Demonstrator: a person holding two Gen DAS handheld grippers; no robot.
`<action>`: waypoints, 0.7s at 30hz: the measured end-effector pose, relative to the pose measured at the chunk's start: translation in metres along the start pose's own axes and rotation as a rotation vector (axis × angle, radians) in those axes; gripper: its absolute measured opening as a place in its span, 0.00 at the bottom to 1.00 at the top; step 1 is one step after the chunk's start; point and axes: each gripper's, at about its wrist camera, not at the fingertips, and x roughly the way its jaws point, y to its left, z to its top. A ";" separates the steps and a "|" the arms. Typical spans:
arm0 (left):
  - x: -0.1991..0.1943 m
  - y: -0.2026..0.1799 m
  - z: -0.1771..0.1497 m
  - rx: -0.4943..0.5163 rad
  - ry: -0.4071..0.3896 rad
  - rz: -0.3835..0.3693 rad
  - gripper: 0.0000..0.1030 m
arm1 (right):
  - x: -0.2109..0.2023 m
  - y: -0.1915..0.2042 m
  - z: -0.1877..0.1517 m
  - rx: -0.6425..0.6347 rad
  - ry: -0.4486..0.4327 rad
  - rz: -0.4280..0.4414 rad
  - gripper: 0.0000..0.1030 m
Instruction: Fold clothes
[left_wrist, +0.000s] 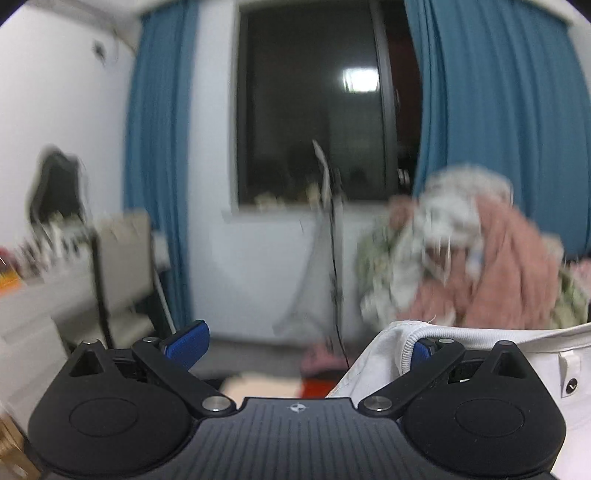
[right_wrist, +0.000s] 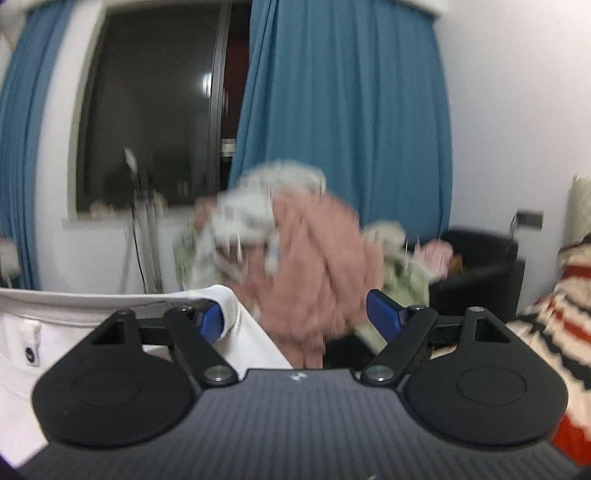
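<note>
still-free white shirt btw wide grippers

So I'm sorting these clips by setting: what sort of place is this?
Most likely a lived-in room at home, perhaps a bedroom: long blue curtains beside a dark window, a heaped pile of pink and pale clothes, and a black armchair.

1. A lived-in room of a home, probably a bedroom.
2. Blue curtains hang beside a dark window on the far wall.
3. A heap of clothes is piled below it.
4. A black armchair stands far right; a striped blanket lies near right.
</note>
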 end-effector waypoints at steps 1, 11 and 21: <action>0.030 -0.008 -0.017 0.031 0.031 -0.005 1.00 | 0.021 0.005 -0.017 -0.012 0.034 -0.005 0.78; 0.179 -0.064 -0.122 0.240 0.374 -0.143 1.00 | 0.135 0.035 -0.093 -0.125 0.456 0.116 0.78; 0.143 -0.058 -0.047 0.320 0.592 -0.348 1.00 | 0.111 0.065 -0.044 -0.254 0.701 0.308 0.78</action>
